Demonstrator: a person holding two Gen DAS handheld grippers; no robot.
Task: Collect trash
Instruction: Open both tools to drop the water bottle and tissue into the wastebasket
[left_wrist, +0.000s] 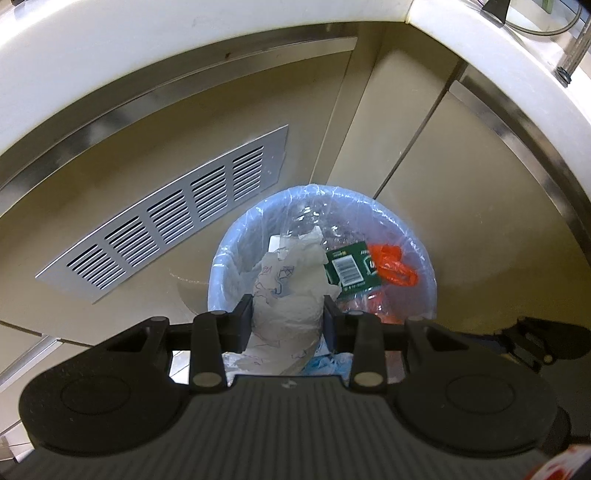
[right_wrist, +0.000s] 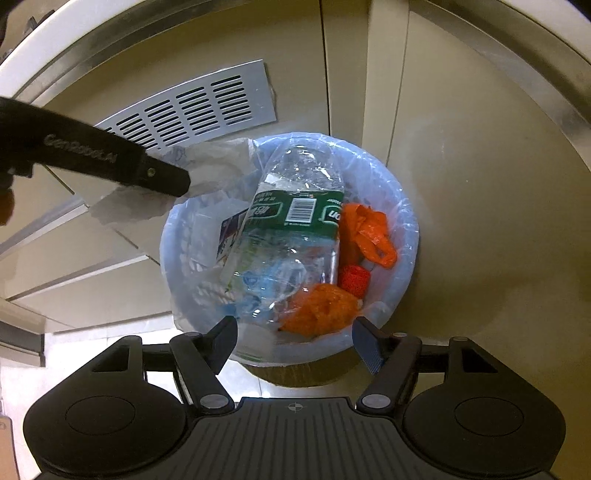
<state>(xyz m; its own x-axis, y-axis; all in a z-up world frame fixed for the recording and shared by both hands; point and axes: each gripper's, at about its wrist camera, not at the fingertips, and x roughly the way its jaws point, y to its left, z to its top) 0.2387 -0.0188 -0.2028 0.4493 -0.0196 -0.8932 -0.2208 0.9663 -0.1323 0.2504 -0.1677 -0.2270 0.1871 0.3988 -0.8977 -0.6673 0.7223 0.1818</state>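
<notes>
From the left wrist view, the left gripper (left_wrist: 288, 319) hung over the near side of the bin (left_wrist: 421, 243), its 2 pads clamped narrow on a crumpled sheet of white paper (left_wrist: 288, 280) marked with blue scribbles. The paper stood up between the pads and hid much of the bin's near left half. Past it, deeper in the bin, lay a green label with a barcode (left_wrist: 349, 271) and a scrap of orange plastic (left_wrist: 393, 267). The bin's blue liner (left_wrist: 236, 229) folded over the rim all round. A slotted metal vent (left_wrist: 166, 229) sat in the cabinet face to the left, apart from the bin; a cabinet corner edge ran down just behind the far rim.

From the right wrist view, the right gripper (right_wrist: 294, 341) stood wide over the near rim (right_wrist: 314, 350), nothing between its fingers. Below it a crushed clear bottle (right_wrist: 288, 236) with the green label lay lengthwise across the bin, orange plastic and a red cap (right_wrist: 354, 280) crowded to its right. The left gripper (right_wrist: 166, 181) reached in from the left, holding the paper (right_wrist: 218, 162) over the bin's far left rim. Bare beige surface lay open right of the bin.
</notes>
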